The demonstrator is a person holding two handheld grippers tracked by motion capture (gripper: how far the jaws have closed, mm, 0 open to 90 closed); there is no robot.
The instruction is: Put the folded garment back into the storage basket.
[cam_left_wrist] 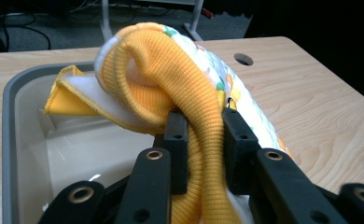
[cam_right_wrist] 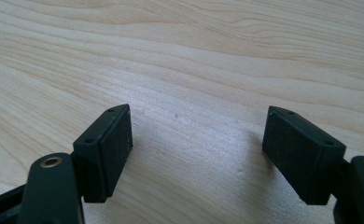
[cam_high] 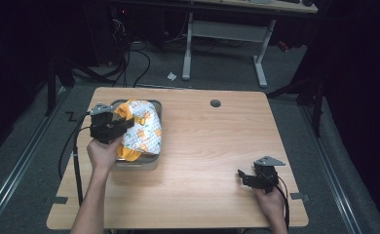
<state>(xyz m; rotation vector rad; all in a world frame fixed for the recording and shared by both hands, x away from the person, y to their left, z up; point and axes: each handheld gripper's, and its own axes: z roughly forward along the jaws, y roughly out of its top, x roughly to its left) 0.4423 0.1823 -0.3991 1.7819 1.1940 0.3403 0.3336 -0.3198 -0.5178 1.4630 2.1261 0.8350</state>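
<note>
Garment (cam_left_wrist: 180,79) cut off at bottom edge in left gripper view, lower folds hidden behind left gripper (cam_left_wrist: 201,140). Far wall of grey tub (cam_high: 155,161) concealed under cloth. Background beyond table (cam_high: 217,146) lost in darkness.

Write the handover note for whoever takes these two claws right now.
Left claw: shut on the yellow ribbed cuff of the baby garment, over the grey tub.
Right claw: open, holding nothing, low over the bare wooden table at its near right.
Garment: bundled, lying partly in the tub and draped over its right rim.
Done: garment gripped.
Left, likely: either settle it fully into the tub or lift it out; which way is unclear.
</note>
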